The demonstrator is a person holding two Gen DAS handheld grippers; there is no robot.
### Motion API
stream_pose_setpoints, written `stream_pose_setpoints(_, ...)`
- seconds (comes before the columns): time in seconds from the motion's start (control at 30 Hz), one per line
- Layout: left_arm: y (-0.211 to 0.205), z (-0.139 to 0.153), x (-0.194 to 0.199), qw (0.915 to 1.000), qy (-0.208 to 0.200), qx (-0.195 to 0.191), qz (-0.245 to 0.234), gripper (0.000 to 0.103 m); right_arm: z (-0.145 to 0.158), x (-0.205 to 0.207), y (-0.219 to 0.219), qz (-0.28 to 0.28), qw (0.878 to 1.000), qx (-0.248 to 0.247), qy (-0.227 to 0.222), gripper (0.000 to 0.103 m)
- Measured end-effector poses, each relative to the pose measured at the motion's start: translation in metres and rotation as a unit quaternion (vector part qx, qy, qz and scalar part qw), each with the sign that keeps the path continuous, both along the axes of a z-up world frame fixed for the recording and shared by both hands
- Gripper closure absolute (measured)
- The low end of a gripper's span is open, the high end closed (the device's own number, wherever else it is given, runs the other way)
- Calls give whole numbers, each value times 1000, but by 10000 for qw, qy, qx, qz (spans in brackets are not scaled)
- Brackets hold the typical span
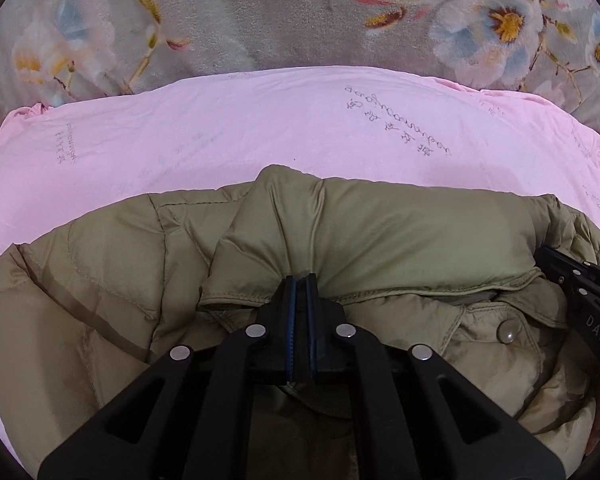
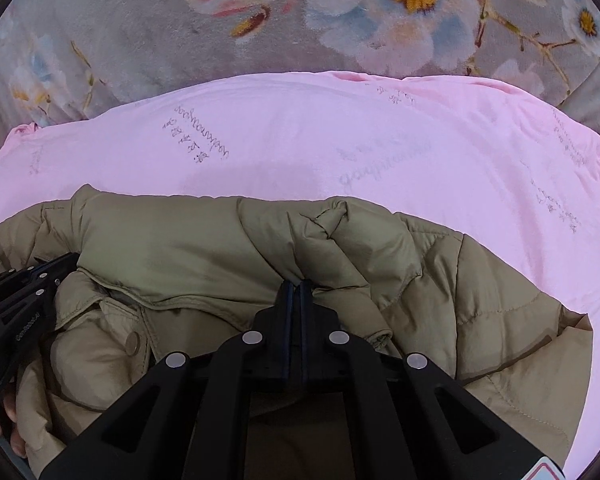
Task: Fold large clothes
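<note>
An olive-khaki quilted jacket (image 1: 380, 236) lies on a pink sheet (image 1: 220, 132), its collar edge puffed up toward the far side. My left gripper (image 1: 300, 278) is shut on the jacket's collar fold at the left part. My right gripper (image 2: 296, 283) is shut on the jacket (image 2: 180, 240) at the right part of the same fold. Each gripper shows at the edge of the other's view: the right one (image 1: 580, 296) and the left one (image 2: 28, 292). A snap button (image 1: 507, 330) shows on the front placket.
The pink sheet (image 2: 380, 140) with faint grey writing lies on a grey floral carpet (image 2: 140, 20). The carpet (image 1: 240, 12) runs along the far side beyond the sheet's edge. The sheet extends beyond the jacket on the left, right and far sides.
</note>
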State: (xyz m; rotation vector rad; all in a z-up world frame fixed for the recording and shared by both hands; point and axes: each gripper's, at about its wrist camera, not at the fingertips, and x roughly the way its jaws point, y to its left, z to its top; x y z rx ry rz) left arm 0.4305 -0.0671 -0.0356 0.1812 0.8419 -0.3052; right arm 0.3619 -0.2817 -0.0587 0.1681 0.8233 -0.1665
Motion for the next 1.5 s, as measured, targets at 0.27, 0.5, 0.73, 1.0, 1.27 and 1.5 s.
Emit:
stream_pose_setpoints(0.27,-3,0,-1,10000,-38,74,1,99,-1,0,2,30,10000,-59,-12,102)
stream_pose_setpoints(0.5,-5,-3,-1,9998,-71,158,13,99,-2,1,4,16,9999,-115,-15,102)
stream_pose_setpoints(0.73,-11,-6,0,9994,-130,309,93,100,-2,4,0,5,10000,-36,-32,102)
stream_pose_setpoints(1.0,61,29,-67,9959,58,-873,245,58,32,-87,-29,-130,9914,1220,-460,76)
stream_pose_setpoints(1.27,204,59,-235,9936,207,-1001,478,36,24,-339,-49,-128,9940,1069,-188,52)
stream_pose_setpoints(1.5,284,5,-337,9748,1119,-1661,984,36,-26,-473,-47,-305,9736,2260,118,43)
